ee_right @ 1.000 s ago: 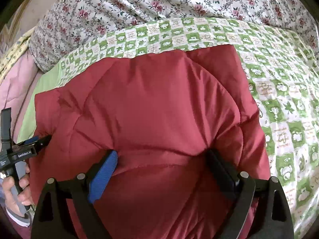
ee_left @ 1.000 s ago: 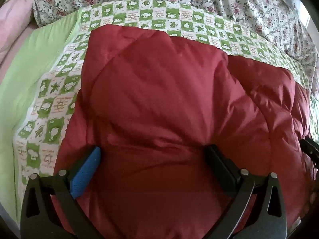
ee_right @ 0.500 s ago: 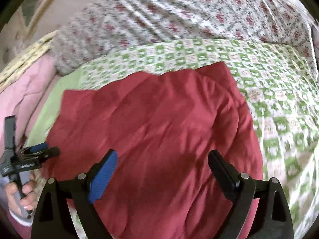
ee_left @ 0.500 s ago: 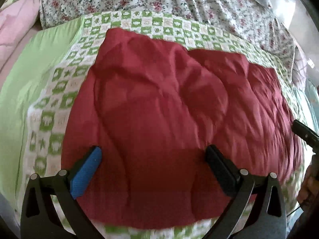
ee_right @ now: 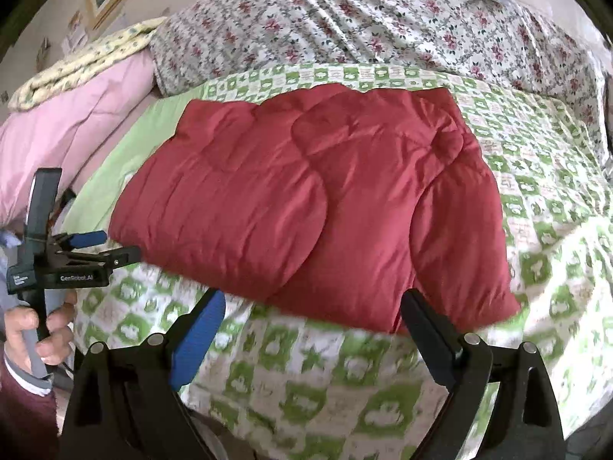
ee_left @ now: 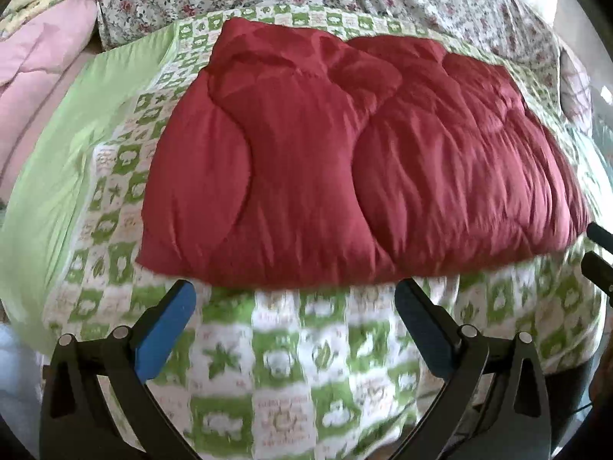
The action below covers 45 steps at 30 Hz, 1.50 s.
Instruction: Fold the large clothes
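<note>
A red quilted padded garment (ee_left: 345, 161) lies folded into a rough rectangle on the green-and-white checked bed sheet (ee_left: 291, 364). It also shows in the right wrist view (ee_right: 306, 199). My left gripper (ee_left: 295, 306) is open and empty, just off the garment's near edge. My right gripper (ee_right: 314, 318) is open and empty, with its tips at the garment's near right corner. The left gripper also shows in the right wrist view (ee_right: 111, 247), held in a hand beside the garment's left edge.
A floral quilt (ee_right: 383, 19) is bunched along the far side of the bed. A pink duvet (ee_right: 69, 115) and a yellow patterned pillow (ee_right: 88, 57) lie at the left. A plain green strip of sheet (ee_left: 69, 145) runs along the left.
Both grippers have drawn back from over the red garment to its near edge. The garment now lies flat on the bed, clear of both grippers.
</note>
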Each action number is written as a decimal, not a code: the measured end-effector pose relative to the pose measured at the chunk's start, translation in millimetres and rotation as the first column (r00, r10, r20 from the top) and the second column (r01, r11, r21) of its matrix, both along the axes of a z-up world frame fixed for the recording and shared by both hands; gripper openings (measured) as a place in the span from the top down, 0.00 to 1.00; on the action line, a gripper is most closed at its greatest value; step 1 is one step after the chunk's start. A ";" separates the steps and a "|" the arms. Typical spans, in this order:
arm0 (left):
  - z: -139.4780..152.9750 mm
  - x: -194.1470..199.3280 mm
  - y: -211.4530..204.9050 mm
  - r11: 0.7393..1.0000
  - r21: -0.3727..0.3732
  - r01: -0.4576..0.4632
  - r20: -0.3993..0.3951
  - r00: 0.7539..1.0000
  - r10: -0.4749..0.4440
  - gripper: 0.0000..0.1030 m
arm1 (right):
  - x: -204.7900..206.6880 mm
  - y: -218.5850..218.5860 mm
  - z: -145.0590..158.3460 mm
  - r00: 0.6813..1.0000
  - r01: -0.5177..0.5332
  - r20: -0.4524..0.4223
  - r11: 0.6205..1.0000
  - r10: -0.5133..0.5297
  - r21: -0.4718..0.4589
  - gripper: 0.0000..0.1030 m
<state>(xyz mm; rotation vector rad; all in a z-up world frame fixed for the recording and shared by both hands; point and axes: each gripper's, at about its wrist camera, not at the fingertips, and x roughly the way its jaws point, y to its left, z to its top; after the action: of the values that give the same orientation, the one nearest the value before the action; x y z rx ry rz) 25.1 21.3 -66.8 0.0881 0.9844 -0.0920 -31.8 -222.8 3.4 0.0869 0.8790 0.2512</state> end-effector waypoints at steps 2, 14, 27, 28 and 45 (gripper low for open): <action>-1.9 -8.8 -4.6 0.999 0.036 0.007 -0.002 1.000 -0.007 0.00 | -4.6 6.1 -4.6 1.000 -0.015 -0.019 1.000 0.014 -0.012 0.04; 19.7 -31.7 -17.2 0.984 0.180 0.011 0.060 0.998 -0.022 0.00 | -19.6 31.8 10.9 0.996 -0.093 -0.009 0.991 0.093 -0.097 0.04; 28.9 -26.0 -24.1 0.976 0.216 -0.007 0.096 0.995 -0.015 0.00 | -9.4 33.8 21.4 0.996 -0.088 -0.003 0.988 0.088 -0.128 0.01; 28.5 -24.1 -24.3 0.976 0.216 -0.006 0.095 0.995 -0.015 0.00 | -7.5 34.0 19.0 0.996 -0.087 -0.006 0.988 0.087 -0.127 0.01; 29.0 -3.7 -27.3 0.980 0.199 -0.005 0.084 0.996 -0.012 0.00 | 17.6 39.5 19.0 0.996 -0.093 -0.014 0.986 0.092 -0.137 0.01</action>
<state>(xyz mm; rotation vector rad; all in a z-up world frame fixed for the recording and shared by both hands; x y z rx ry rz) 21.4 -6.0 -37.7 0.2753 0.9068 0.0070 -14.2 -183.4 22.3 -0.0819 0.9068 0.2764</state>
